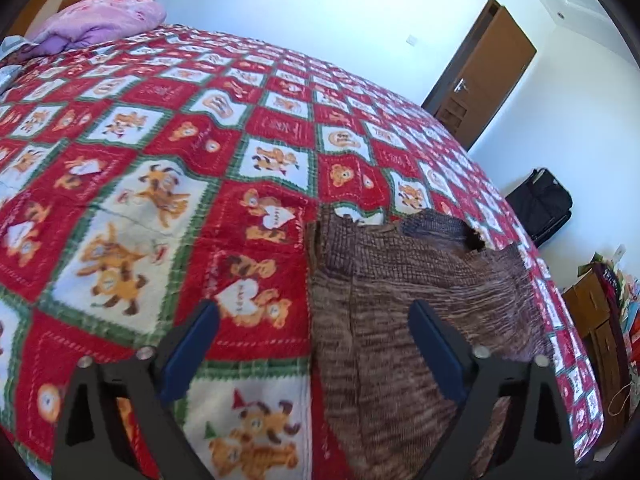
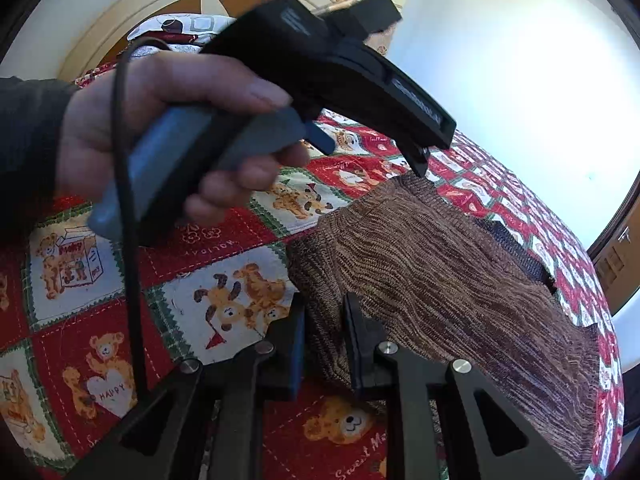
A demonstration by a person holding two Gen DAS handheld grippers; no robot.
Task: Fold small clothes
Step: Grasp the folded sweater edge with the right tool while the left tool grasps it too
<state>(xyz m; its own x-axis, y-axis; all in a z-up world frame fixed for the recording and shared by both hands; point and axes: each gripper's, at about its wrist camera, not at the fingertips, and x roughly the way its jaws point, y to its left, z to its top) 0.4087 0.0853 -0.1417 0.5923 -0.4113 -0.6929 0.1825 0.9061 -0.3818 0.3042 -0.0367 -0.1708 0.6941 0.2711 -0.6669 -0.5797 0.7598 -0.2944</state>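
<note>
A small brown knitted garment (image 1: 404,312) lies flat on the red, white and green teddy-bear blanket (image 1: 160,160). My left gripper (image 1: 314,320) is open, hovering over the garment's left edge, one finger over the blanket and one over the knit. In the right wrist view my right gripper (image 2: 324,328) is shut on the near corner of the brown garment (image 2: 440,272). The left gripper's body (image 2: 328,64), held in a hand, hangs above the garment's far edge there.
A pink and purple bundle of bedding (image 1: 100,20) lies at the head of the bed. A brown door (image 1: 484,68), a black bag (image 1: 540,204) and a wooden cabinet (image 1: 596,320) stand past the bed's right edge.
</note>
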